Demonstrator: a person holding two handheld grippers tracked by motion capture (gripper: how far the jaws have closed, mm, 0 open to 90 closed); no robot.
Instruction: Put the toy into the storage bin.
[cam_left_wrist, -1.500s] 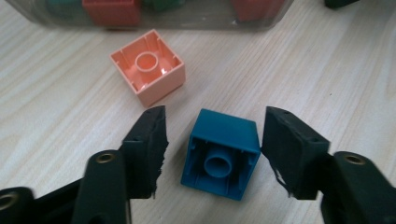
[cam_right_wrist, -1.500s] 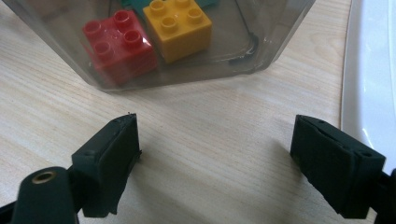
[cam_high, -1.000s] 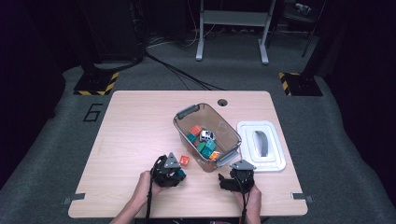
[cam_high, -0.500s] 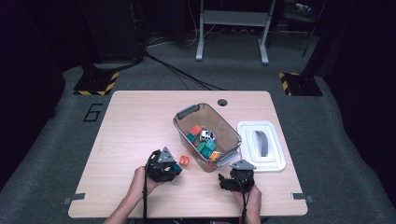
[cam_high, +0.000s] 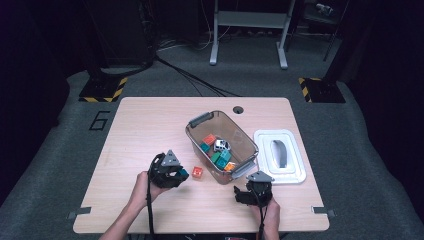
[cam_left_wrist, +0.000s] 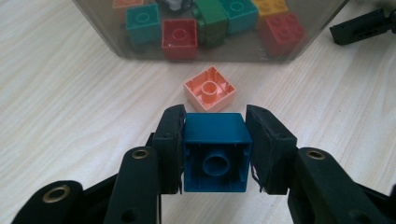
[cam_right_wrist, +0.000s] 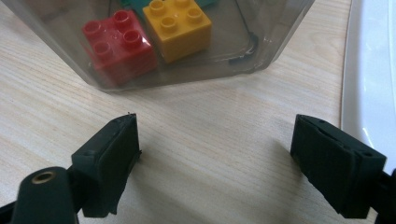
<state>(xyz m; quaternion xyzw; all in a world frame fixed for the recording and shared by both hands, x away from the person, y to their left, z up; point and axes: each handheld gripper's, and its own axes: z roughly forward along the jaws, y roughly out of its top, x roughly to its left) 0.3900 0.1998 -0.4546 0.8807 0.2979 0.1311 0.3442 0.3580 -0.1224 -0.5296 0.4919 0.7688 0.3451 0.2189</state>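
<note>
Item 1, your left gripper (cam_left_wrist: 215, 151): both pads are pressed against the sides of a blue brick (cam_left_wrist: 215, 156), hollow underside facing the camera, carried clear of the table (cam_high: 150, 130). In the high view this gripper (cam_high: 172, 175) sits left of the bin, near the front edge.

Item 2, orange brick (cam_left_wrist: 209, 88): lying upside down on the wood just ahead of your held brick, between it and the bin wall. In the high view it shows as a small orange square (cam_high: 197, 172) just beside the bin.

Item 3, clear plastic bin (cam_high: 200, 120): mid-table, set at an angle, holding loose bricks in red, teal, green, yellow and orange. Through its wall you see a red brick (cam_right_wrist: 120, 45) and a yellow brick (cam_right_wrist: 177, 27) side by side.

Item 4, your right gripper (cam_right_wrist: 215, 165): jaws spread wide with nothing between them, bare wood below. It rests near the front edge, just short of the bin's corner (cam_high: 252, 192).

Item 5, white lid (cam_high: 295, 172): flat on the table, right of the bin.
</note>
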